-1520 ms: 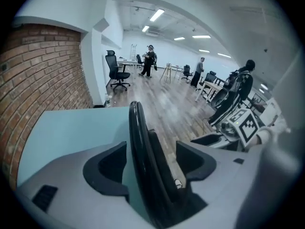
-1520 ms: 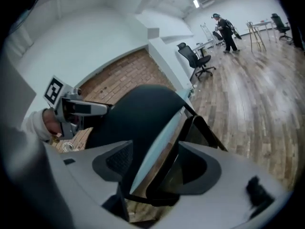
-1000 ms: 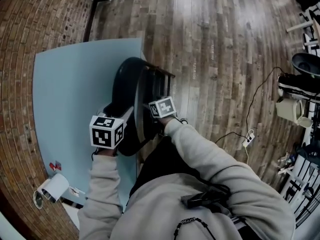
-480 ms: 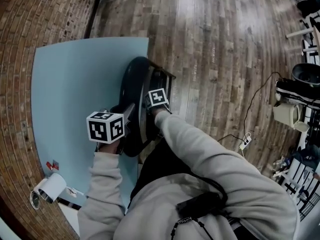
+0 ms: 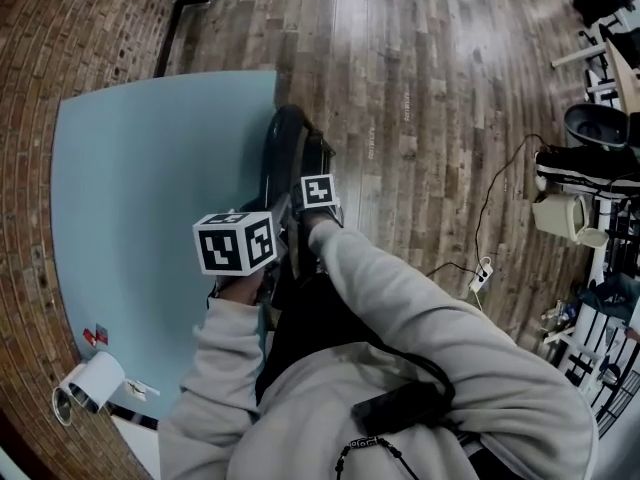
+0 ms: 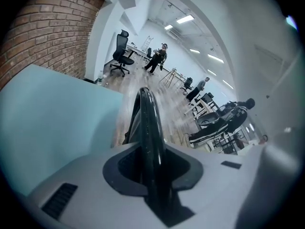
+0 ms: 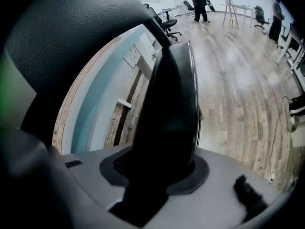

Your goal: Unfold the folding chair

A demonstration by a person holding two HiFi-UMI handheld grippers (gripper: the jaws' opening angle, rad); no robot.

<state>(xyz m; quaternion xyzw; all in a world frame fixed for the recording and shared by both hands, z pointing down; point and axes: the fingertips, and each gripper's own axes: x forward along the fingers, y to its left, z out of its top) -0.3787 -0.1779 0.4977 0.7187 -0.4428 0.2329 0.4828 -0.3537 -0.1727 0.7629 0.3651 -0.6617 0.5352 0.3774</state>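
The folded black chair (image 5: 287, 153) stands upright at the right edge of a light blue mat (image 5: 140, 188), seen from above. My left gripper (image 5: 262, 230) sits over its near top edge. In the left gripper view a thin glossy black panel (image 6: 147, 123) runs between the closing jaws of the left gripper (image 6: 153, 175), and the pads press on it. My right gripper (image 5: 308, 180) is just right of it. Its jaws are closing too, and a thick black padded panel (image 7: 171, 104) fills the gap of the right gripper (image 7: 159, 175). A second leather-grained panel (image 7: 81, 23) looms at the upper left.
Wood plank floor surrounds the mat, with a brick wall (image 5: 30, 28) at the left. A white roll (image 5: 90, 383) lies at the lower left. A power strip with its cable (image 5: 480, 273) and office furniture (image 5: 600, 128) are at the right. People (image 6: 157, 58) stand far off.
My left gripper has moved right onto the chair's top edge. My right gripper has sunk onto the other panel. The chair looks narrower from above.
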